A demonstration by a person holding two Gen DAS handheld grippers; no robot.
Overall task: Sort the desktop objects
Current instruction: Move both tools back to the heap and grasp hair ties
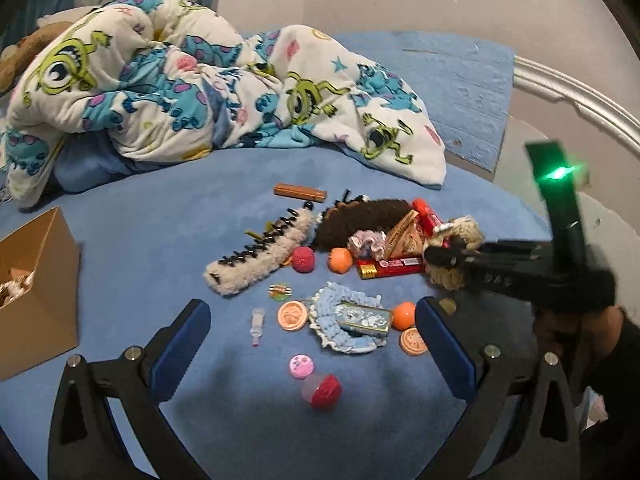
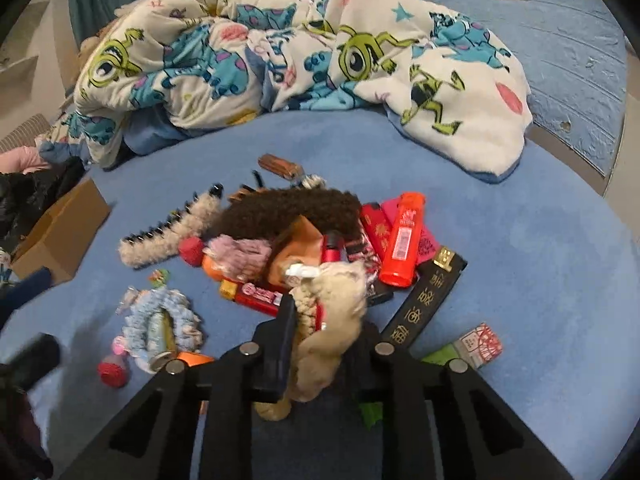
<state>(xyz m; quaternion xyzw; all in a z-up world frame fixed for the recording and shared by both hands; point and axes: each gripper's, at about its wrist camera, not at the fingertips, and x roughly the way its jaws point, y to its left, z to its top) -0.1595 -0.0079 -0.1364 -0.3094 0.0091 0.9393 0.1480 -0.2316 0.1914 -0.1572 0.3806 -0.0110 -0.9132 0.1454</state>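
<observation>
Beige, fuzzy and limp, the plush scrunchie is what we have pinched in our right gripper; its fingers are drawn narrow around the fabric, and it sits at the near edge of the heap, just in front of the red lighter. From the left wrist view the same scrunchie bulges around the right gripper. We judge it very light and soft, so it will sag and could snag neighbours as it lifts; a grip across the thick roll of the band, as now, seems safest. A white clip or tag lies against its top, and whether it is attached we cannot tell.

Behind the lighter lies the dark brown fuzzy hair claw, with a cream fuzzy claw clip further left. A black strip with gold characters lies just right of the lighter.

Our left gripper hangs wide apart and empty above the blue knitted scrunchie. A cardboard box stands well left of the lighter, likely the destination.
</observation>
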